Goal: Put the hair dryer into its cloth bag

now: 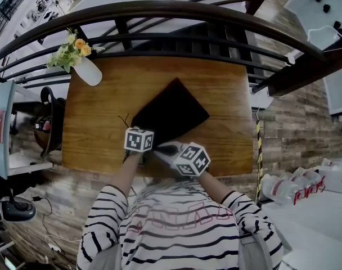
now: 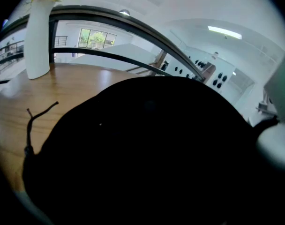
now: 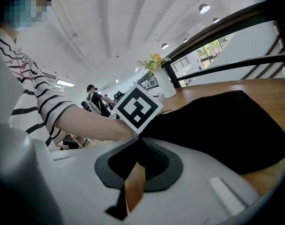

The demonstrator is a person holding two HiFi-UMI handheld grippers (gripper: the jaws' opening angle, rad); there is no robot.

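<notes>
Count on one wooden table (image 1: 227,94): one black cloth bag (image 1: 170,110) at centre frame, one thin drawstring (image 1: 125,120) off its left corner, one white vase (image 1: 88,71) with flowers at upper left, two grippers at lower centre. Right gripper (image 1: 166,149) with jaws pressed together, tips right at bag's near edge in right gripper view, bag bulging up beyond them toward right of frame; can't tell whether any cloth caught. Left gripper (image 1: 139,141) nosed against bag's lower-left edge, left gripper view filled with black cloth from centre to bottom, jaws buried behind it, so can't tell spread or closed.
</notes>
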